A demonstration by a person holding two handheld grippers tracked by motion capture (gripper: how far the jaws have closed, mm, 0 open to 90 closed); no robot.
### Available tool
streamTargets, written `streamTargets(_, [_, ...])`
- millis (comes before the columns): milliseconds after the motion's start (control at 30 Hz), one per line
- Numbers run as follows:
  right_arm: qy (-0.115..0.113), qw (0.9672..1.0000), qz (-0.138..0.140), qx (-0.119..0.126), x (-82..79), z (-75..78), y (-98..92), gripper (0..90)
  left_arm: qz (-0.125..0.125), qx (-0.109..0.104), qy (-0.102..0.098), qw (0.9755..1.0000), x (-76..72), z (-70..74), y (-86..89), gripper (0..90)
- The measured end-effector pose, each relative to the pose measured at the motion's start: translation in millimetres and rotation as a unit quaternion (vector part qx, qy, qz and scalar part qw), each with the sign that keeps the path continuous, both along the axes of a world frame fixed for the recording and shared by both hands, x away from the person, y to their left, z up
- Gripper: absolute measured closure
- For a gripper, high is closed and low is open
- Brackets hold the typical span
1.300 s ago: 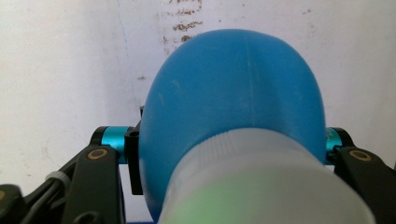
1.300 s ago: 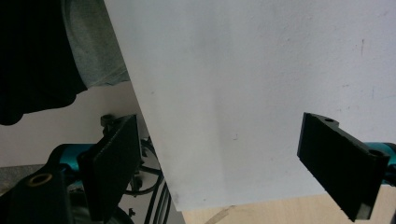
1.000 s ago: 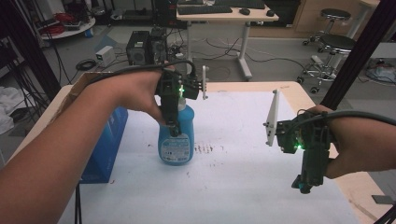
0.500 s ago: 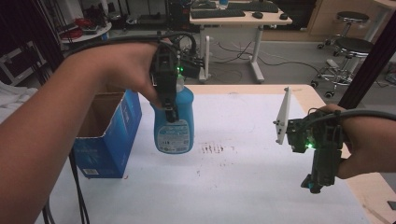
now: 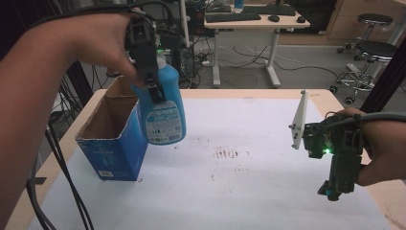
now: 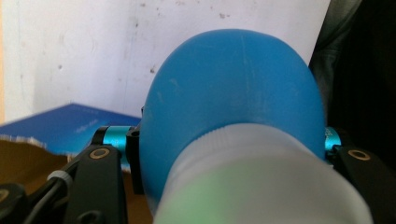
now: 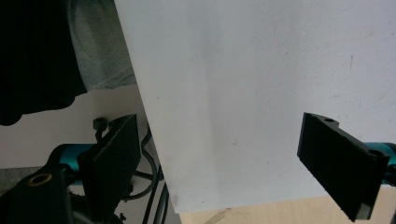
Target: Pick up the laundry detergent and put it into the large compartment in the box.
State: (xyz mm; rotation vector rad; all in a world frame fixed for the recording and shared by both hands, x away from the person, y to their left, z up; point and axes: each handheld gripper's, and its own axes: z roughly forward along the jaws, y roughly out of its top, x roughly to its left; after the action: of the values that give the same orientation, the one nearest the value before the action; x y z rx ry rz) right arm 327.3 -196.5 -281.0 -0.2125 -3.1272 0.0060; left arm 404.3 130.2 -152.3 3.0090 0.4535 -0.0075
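In the high view, the left gripper [image 5: 154,93] hangs above the table's left part with its jaws clamped on the neck of a blue spray bottle [image 5: 164,115], which is clear of the white table cover [image 5: 239,191]. The bottle's long axis runs nearly upright, tilted a little so that its base swings toward the lower right and its white top points up and to the left; its label faces the camera. The bottle hangs just beside the right wall of an open blue cardboard box [image 5: 112,143], over that wall's upper edge and not inside the box. The right gripper [image 5: 335,189] is held low over the table's right edge, pointing down, well apart from the bottle. In the left gripper view, the bottle [image 6: 233,102] sits between the two black jaws, its rounded blue shoulder bulging away from the camera and its white top blurred in the foreground, with the box [image 6: 60,128] below at the left. In the right gripper view, the two black jaws stand wide apart with nothing between them, over the table cover [image 7: 261,93].
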Motion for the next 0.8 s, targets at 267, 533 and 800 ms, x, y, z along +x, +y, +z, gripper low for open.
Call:
streamTargets(267, [0.002,1.0000,0.004,0.002,1.8,0.0,5.5,12.8,0.055,-0.014,-0.009,0.9983,4.3,13.8,40.7,39.9])
streamTargets(533, [0.006,0.9999,0.010,0.001,5.0,-4.1,13.2,12.8,0.090,-0.024,-0.013,0.9956,5.6,30.4,64.0,39.9])
streamTargets(800, [0.007,0.9999,0.009,-0.001,6.9,-4.5,14.7,12.8,0.124,-0.014,-0.015,0.9921,10.1,34.2,84.4,40.0])
